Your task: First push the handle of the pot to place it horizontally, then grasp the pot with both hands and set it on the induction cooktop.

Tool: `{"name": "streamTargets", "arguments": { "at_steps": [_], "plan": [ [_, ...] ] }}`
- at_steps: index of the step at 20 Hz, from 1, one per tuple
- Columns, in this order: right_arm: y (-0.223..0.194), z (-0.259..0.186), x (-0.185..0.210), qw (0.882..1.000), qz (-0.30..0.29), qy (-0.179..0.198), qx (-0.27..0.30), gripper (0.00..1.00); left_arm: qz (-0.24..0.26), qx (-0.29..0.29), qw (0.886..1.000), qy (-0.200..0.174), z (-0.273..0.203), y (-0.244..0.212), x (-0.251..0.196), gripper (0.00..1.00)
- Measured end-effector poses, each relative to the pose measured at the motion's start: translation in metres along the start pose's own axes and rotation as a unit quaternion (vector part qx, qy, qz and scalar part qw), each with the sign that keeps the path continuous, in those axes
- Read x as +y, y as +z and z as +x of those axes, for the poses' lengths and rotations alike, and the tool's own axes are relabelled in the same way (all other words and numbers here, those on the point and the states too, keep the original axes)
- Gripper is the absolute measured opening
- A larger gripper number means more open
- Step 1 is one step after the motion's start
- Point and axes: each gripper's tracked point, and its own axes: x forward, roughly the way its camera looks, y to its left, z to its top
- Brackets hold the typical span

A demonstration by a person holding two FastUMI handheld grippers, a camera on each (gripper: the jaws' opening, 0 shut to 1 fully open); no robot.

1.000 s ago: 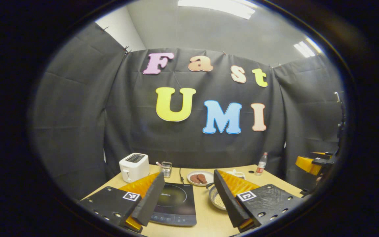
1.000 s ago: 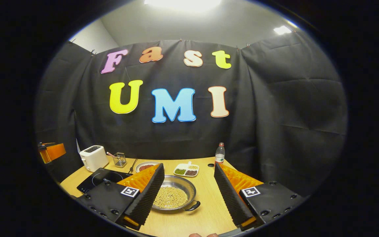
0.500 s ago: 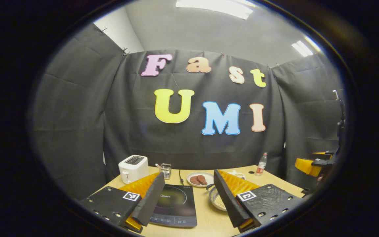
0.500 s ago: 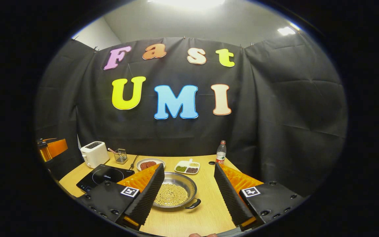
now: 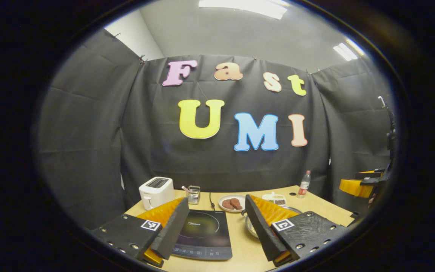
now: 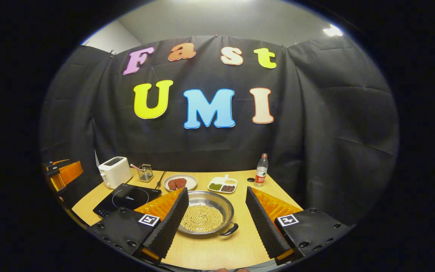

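Both the left gripper (image 5: 213, 230) and right gripper (image 6: 213, 223) are held with jaws spread above the surface (image 6: 217, 253); the pot (image 6: 207, 217) is seen right of the induction cooktop (image 6: 127, 198), untouched.

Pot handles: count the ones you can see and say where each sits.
1. A dark loop handle shows at the near right rim of the pot in the right gripper view. An opposite handle may be hidden behind the right gripper's finger.
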Motion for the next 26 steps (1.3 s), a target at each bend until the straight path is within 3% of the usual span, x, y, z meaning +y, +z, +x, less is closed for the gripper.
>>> {"name": "streamTargets", "arguments": {
  "at_steps": [3, 8, 12, 14, 15, 18, 19, 20, 22, 26],
  "plan": [
    [-0.016, 0.008, 0.009, 0.999, -0.016, 0.012, 0.036, 0.97, -0.007, 0.011, 1.0, 0.0, 0.001, -0.01, 0.001, 0.91],
    [-0.044, 0.015, 0.035, 0.992, -0.05, 0.067, 0.097, 0.93, -0.019, 0.027, 0.999, -0.002, 0.008, -0.026, 0.004, 0.89],
    [-0.061, 0.021, 0.047, 0.986, -0.041, 0.086, 0.138, 0.63, -0.03, 0.032, 0.999, -0.012, 0.008, -0.03, 0.001, 0.91],
    [-0.069, 0.024, 0.056, 0.981, -0.041, 0.101, 0.16, 0.51, -0.029, 0.033, 0.999, -0.014, 0.009, -0.033, -0.001, 0.91],
    [-0.077, 0.024, 0.064, 0.976, -0.044, 0.118, 0.176, 0.51, -0.027, 0.034, 0.999, -0.013, 0.009, -0.034, 0.0, 0.91],
    [-0.085, 0.025, 0.073, 0.965, -0.055, 0.152, 0.204, 0.02, -0.028, 0.039, 0.999, -0.005, 0.007, -0.038, 0.005, 0.89],
    [-0.087, 0.026, 0.072, 0.965, -0.06, 0.15, 0.208, 0.07, -0.032, 0.041, 0.999, -0.005, 0.005, -0.039, 0.006, 0.9],
    [-0.08, 0.021, 0.071, 0.963, -0.057, 0.149, 0.215, 0.02, -0.035, 0.045, 0.998, -0.004, 0.004, -0.04, 0.008, 0.91],
    [-0.089, 0.017, 0.091, 0.956, -0.035, 0.184, 0.227, 0.02, -0.041, 0.053, 0.998, -0.004, 0.004, -0.041, 0.011, 0.91],
    [-0.107, 0.012, 0.098, 0.943, -0.008, 0.209, 0.259, 0.02, -0.036, 0.058, 0.998, -0.003, 0.007, -0.037, 0.019, 0.91]
  ]
}}
